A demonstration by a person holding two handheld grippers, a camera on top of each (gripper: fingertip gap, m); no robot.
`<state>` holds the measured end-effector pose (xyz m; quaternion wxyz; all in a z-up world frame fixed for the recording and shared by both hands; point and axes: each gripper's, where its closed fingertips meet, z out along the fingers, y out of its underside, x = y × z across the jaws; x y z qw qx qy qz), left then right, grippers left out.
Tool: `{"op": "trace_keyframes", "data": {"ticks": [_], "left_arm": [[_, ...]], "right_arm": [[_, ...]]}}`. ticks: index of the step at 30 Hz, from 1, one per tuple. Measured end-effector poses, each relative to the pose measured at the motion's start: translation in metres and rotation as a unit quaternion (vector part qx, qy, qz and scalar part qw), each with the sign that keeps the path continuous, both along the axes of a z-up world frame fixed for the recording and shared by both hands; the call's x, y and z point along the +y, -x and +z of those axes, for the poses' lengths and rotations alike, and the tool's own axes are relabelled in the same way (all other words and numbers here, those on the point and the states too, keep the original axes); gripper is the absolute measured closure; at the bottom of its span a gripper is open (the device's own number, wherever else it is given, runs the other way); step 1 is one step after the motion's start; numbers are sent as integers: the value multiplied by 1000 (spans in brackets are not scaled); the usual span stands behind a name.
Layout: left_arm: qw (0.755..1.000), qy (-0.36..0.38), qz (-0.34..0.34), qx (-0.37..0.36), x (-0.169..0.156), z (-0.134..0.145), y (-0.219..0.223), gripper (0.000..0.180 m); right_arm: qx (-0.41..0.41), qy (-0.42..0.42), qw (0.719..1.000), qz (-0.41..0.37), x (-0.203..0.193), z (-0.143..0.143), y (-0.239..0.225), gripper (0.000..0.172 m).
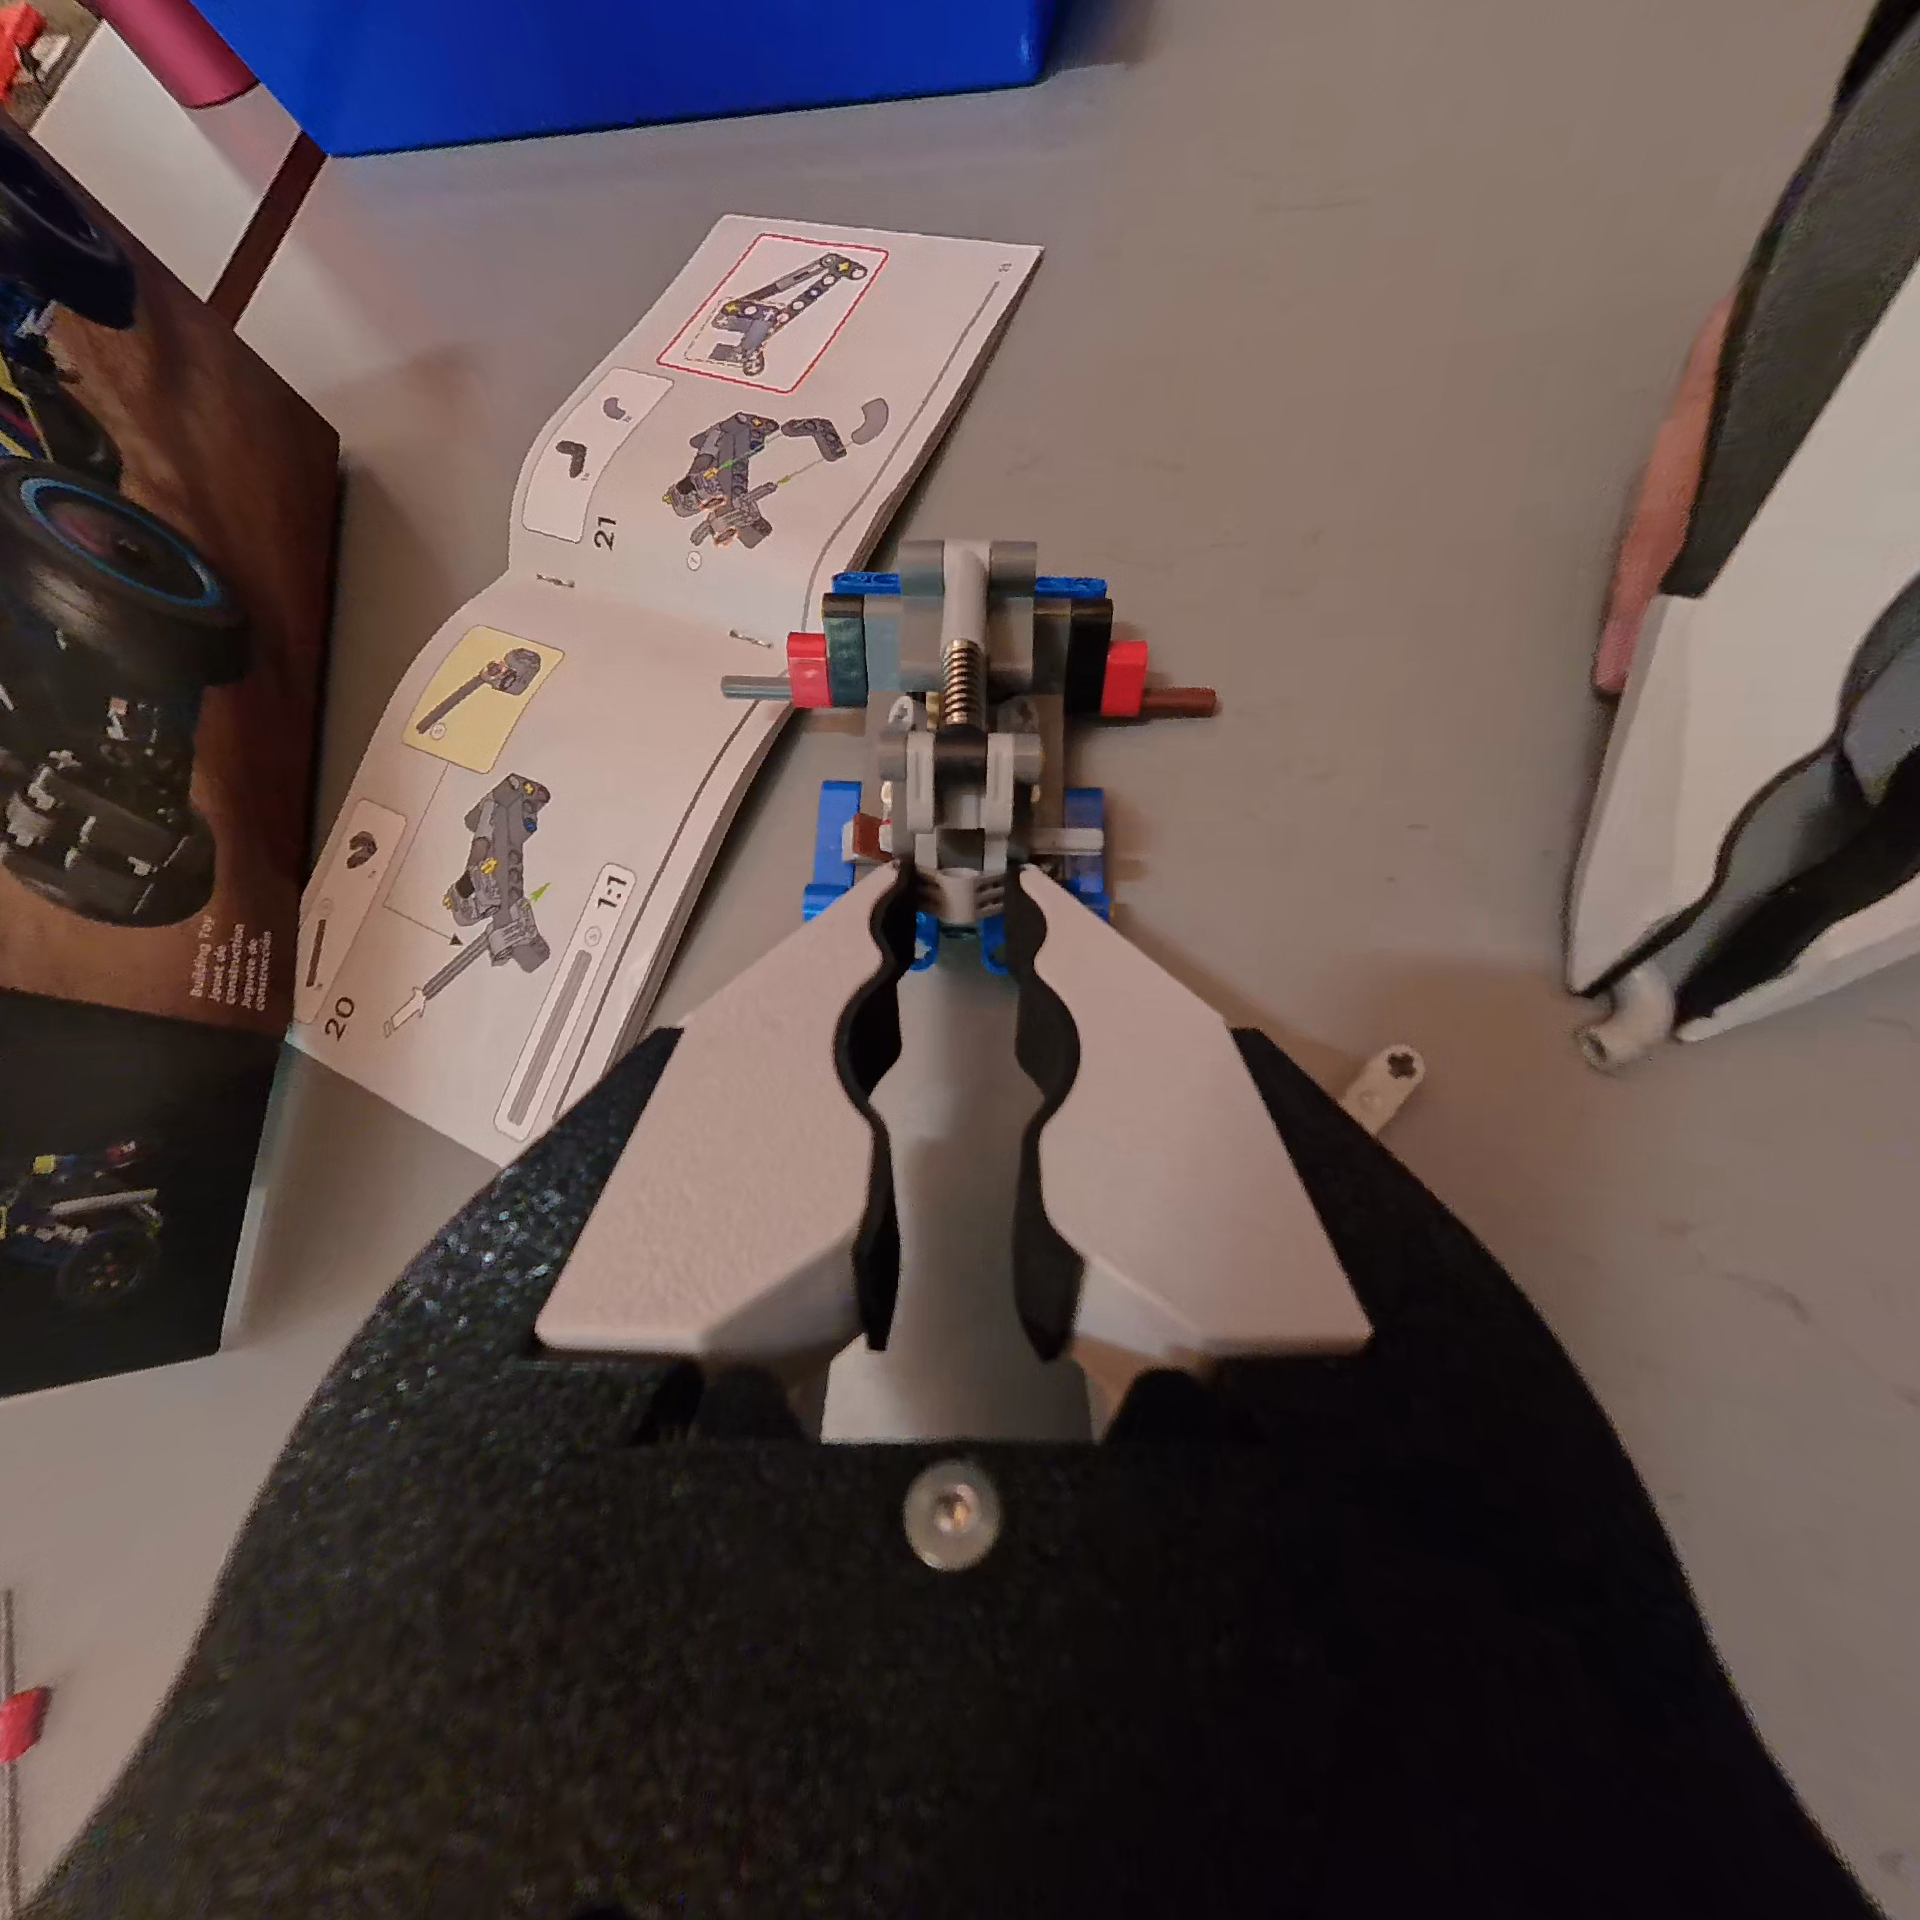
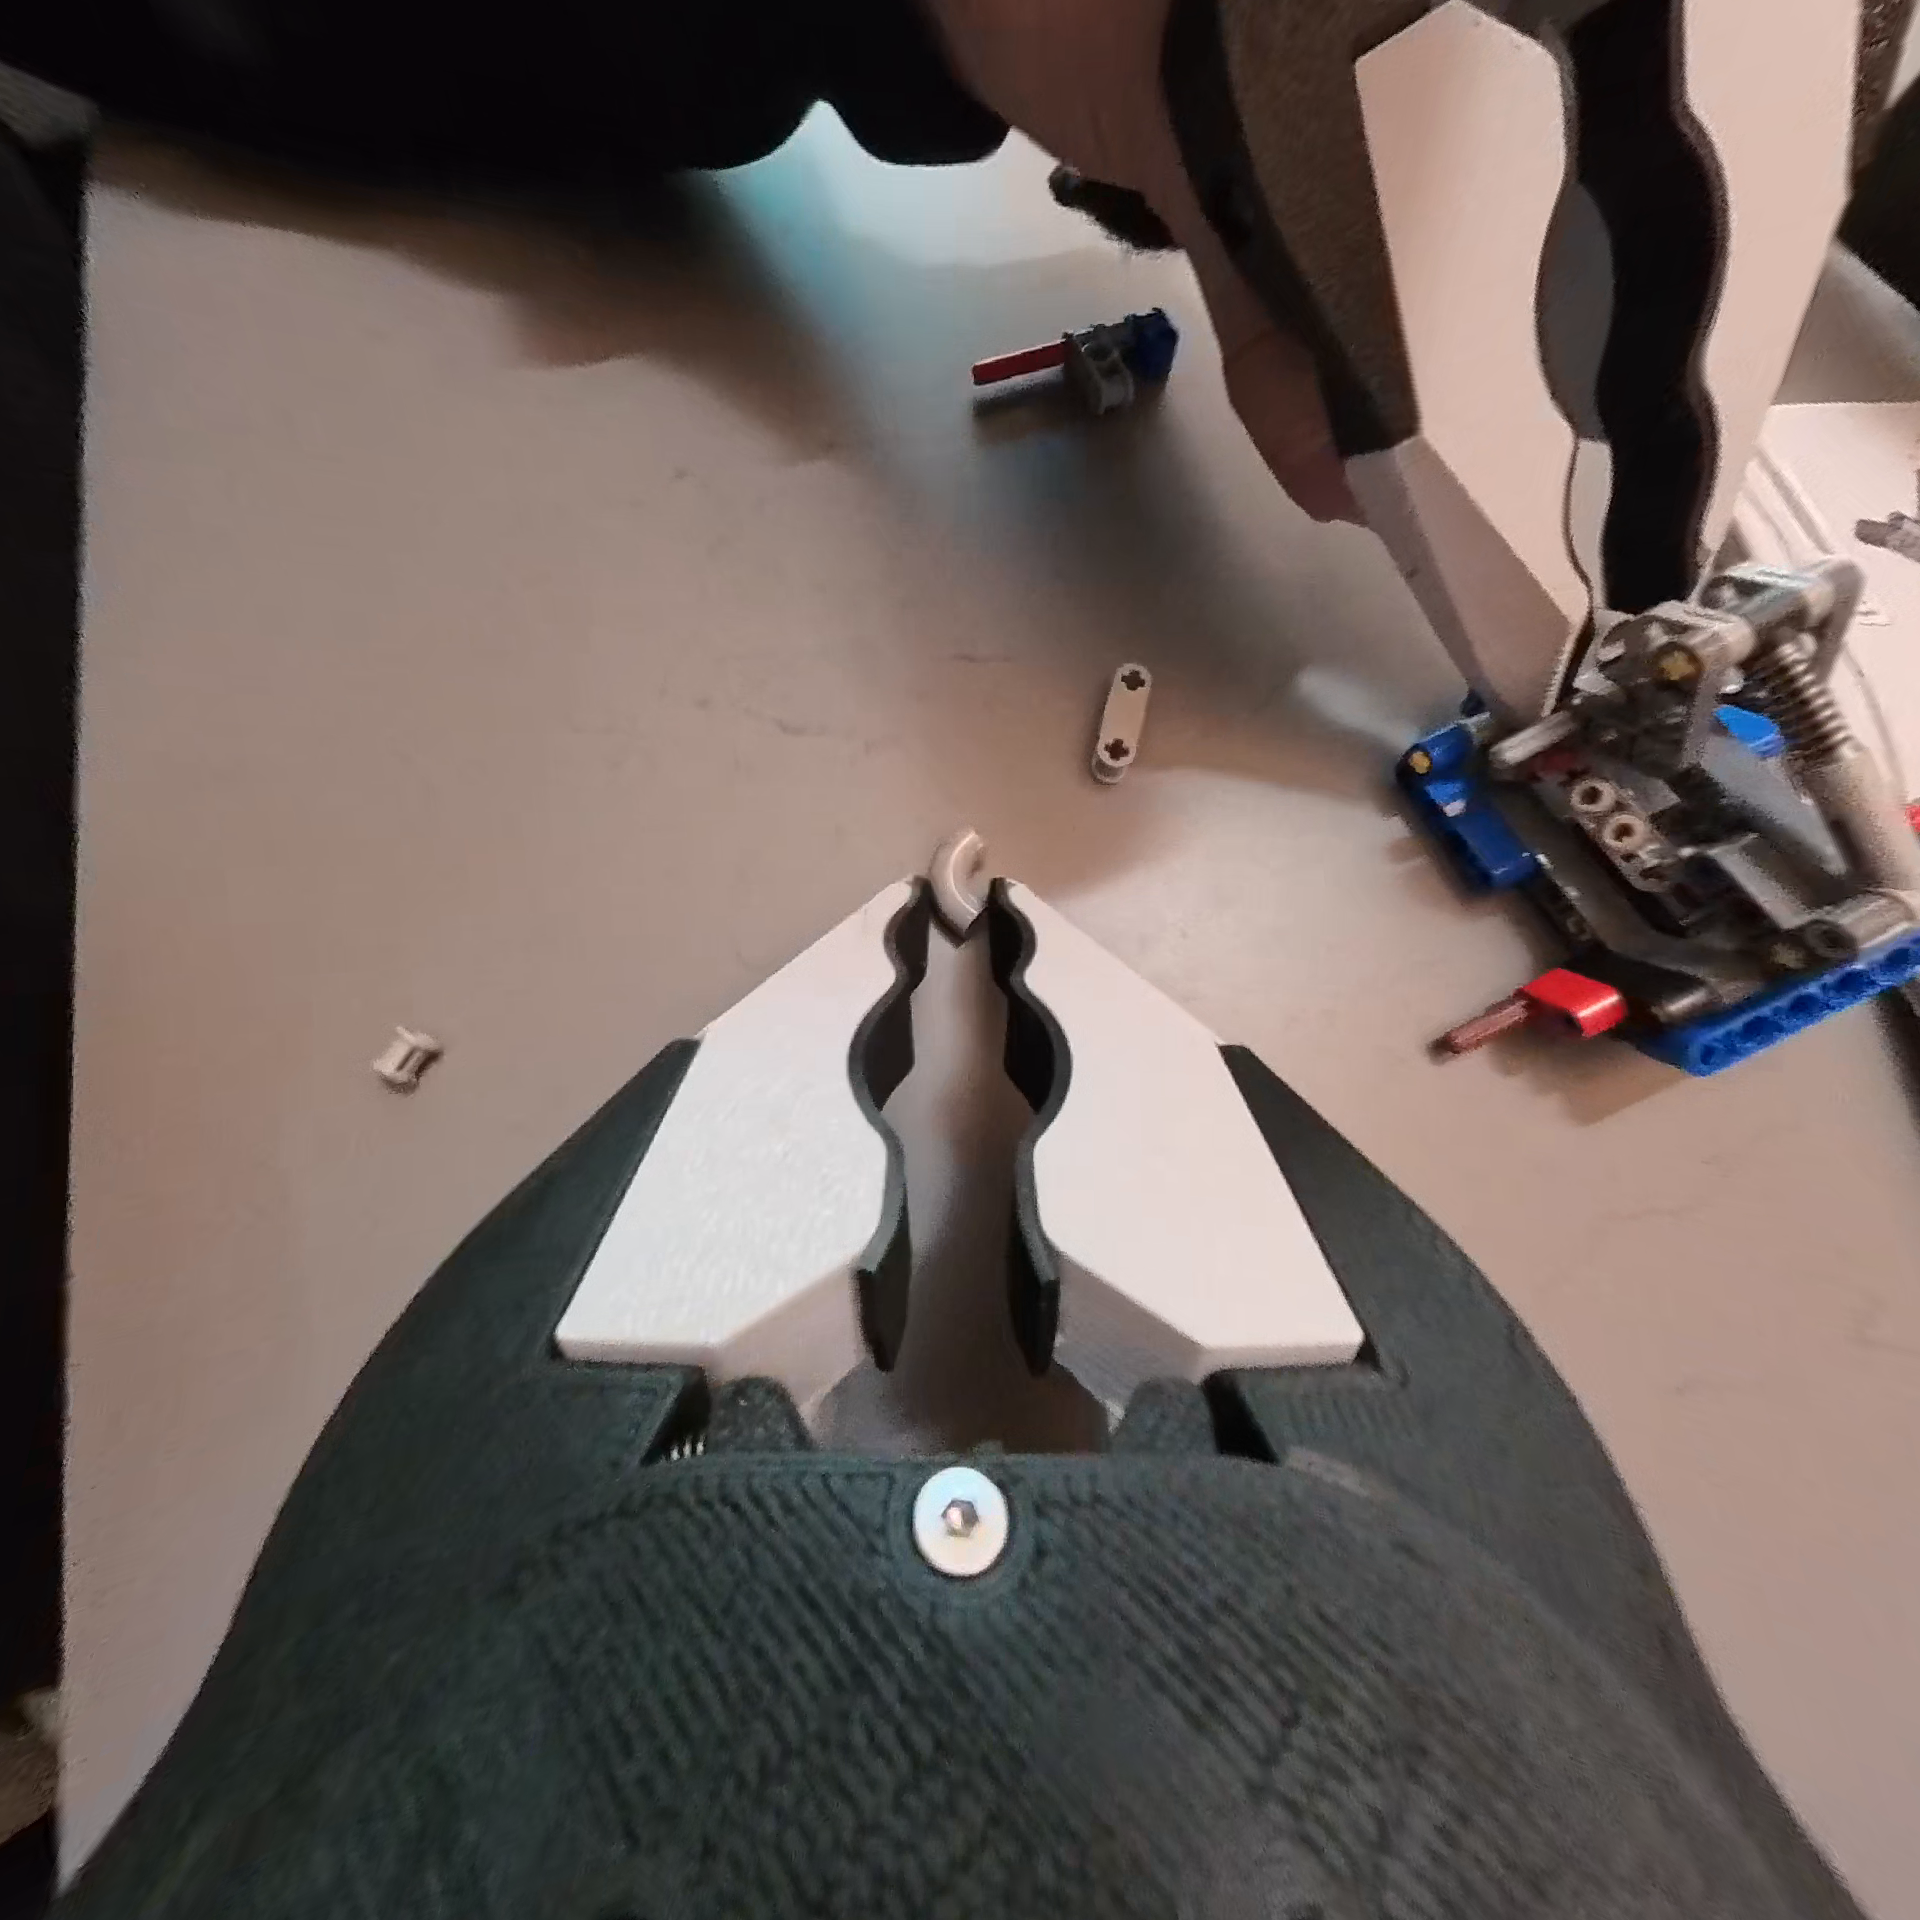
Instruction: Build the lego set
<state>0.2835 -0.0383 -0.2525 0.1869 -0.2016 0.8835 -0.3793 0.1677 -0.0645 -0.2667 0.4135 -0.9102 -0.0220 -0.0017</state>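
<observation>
Gripping the brick model (image 1: 961, 748) on the surface (image 1: 1403, 416) by its grey end, left claw (image 1: 958, 883) pinched tight; best keep it steady; booklet (image 1: 623, 623) touches its left; right claw (image 2: 961, 894) pinches a small curved grey piece (image 2: 954, 871); flat link (image 2: 1120, 719) lies near.
</observation>
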Motion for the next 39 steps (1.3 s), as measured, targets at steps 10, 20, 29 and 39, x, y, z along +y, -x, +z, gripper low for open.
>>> {"op": "trace_keyframes", "data": {"ticks": [10, 20, 29, 39], "left_arm": [[1000, 21, 5, 7, 0, 0, -2, 168], [999, 38, 18, 14, 0, 0, -5, 168], [1000, -13, 3, -19, 0, 1, -4, 167], [992, -88, -25, -83, 1, 4, -8, 167]], "right_arm": [[-179, -23, 974, -137, 10, 14, -51, 164], [-223, -16, 954, -201, 13, 18, -91, 165], [-265, 11, 944, -198, 12, 18, -93, 165], [-296, 56, 942, -147, 12, 17, -98, 165]]}}
